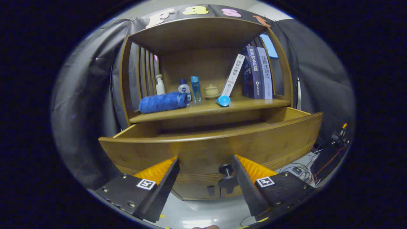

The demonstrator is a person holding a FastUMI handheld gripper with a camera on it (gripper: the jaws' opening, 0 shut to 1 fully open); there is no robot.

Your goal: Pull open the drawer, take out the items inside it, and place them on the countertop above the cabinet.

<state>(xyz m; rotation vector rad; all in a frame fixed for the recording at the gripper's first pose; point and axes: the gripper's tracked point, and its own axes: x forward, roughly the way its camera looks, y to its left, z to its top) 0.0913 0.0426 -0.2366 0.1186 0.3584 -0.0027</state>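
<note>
Just ahead of the gripper (205, 178), the brown wooden drawer (210, 148) stood pulled out, its long front running crosswise. The jaws were spread, holding nothing, the black knob (226, 175) just inside the right one. Its contents were hidden; the counter (210, 109) lay beyond and above.

Upper right of centre, three book spines carry Chinese titles: the leaning white book (233, 74) reads 拖延心理学, the dark blue book (252, 73) 贪婪的多巴胺, the pale lavender book (265, 74) 路西法效应. Low in the frame, the gripper (205, 159) has its fingers spread wide, each bearing a square black-and-white marker (146, 183).
</note>
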